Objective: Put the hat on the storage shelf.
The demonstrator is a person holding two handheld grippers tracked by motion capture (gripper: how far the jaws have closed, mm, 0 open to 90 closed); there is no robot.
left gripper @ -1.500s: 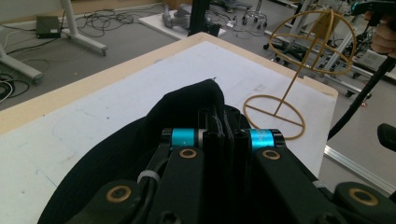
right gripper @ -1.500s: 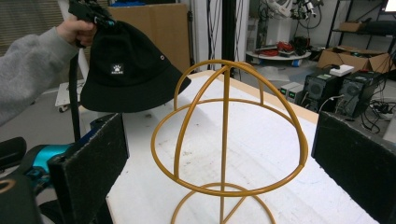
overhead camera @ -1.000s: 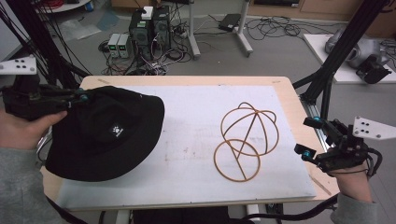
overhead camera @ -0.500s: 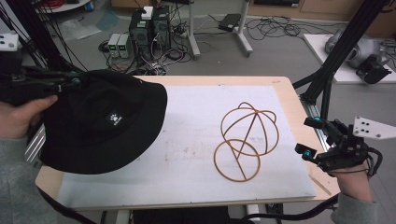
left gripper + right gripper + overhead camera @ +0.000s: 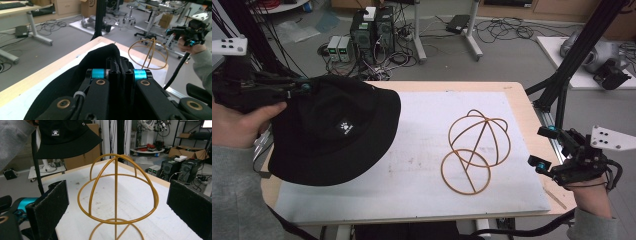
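Across the white table mat (image 5: 422, 130), your right gripper (image 5: 548, 149) waits with jaws wide near the wire hat stand (image 5: 476, 150), while your left gripper (image 5: 294, 90) pinches the black bucket hat (image 5: 334, 130) aloft by its brim, a thin hold that could slip or knock the stand.

1. Grey floor (image 5: 512, 55) all round the worktop (image 5: 517, 100); worktop is light wood with a white mat (image 5: 422, 150) on top.
2. Beyond the worktop's far edge: two black computer towers (image 5: 374, 32), small grey boxes (image 5: 341, 47), tangled cables (image 5: 502, 27).
3. Black frame struts (image 5: 579, 50) rise at the far right corner.
4. White platform with grey equipment (image 5: 597, 52) on the floor, far right.
5. Desk legs (image 5: 37, 35), a wooden drawer unit (image 5: 68, 6) and rolling stools (image 5: 130, 15) further off.
6. Shelving and cardboard boxes (image 5: 185, 151) at the back.
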